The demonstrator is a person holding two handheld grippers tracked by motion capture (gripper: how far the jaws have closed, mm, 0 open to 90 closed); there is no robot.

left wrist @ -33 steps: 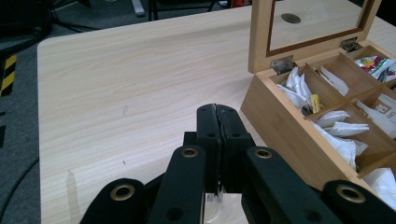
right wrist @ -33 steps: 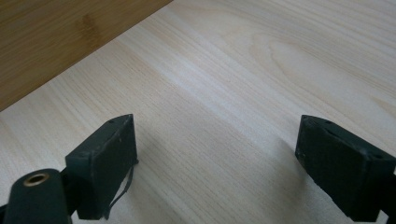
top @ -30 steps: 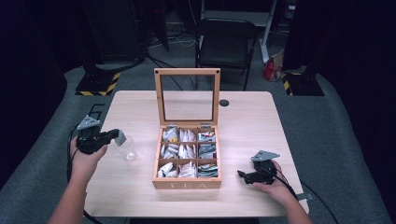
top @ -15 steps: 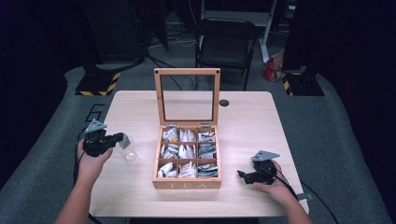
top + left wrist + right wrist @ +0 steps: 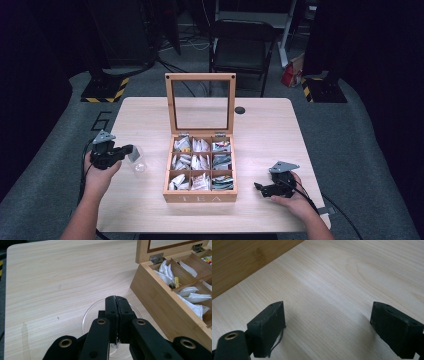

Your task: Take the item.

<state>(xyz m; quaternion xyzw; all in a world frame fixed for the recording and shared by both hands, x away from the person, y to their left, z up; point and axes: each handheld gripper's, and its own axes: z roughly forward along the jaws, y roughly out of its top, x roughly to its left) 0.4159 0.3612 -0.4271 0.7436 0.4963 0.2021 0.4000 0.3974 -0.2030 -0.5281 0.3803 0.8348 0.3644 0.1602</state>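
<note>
Pale wood is spreading across the whole scene: a light table (image 5: 150, 115) with a bamboo tea box (image 5: 200, 196) sitting at its middle. The box is standing open, its glass-paned lid (image 5: 201, 102) propped upright at the far side so that all nine compartments are lying exposed. White and coloured tea packets (image 5: 200, 161) are filling those compartments.

To the left of the box, near it but not touching, a clear shallow dish (image 5: 93, 312) is resting on the table. The person's left hand (image 5: 98, 172) is holding the left gripper (image 5: 116, 300) directly over this dish. Its jaws are pressing together, and a thin pale sliver is showing between them; it looks like a small packet or tag being pinched, though what it is cannot be told for sure. In the high view a small grey piece is showing at the tip of this gripper, just above the dish. The gripper is likely hanging here so that what it holds can drop into the dish rather than onto bare wood.

To the right of the box, near its front corner, the right gripper (image 5: 261, 188) is resting low on the table in the person's right hand (image 5: 290, 199). Its jaws are standing wide apart with nothing between them, and the side wall of the box is showing just beyond. It seems to be waiting out of the way, ready to steady the box or reach in.
</note>
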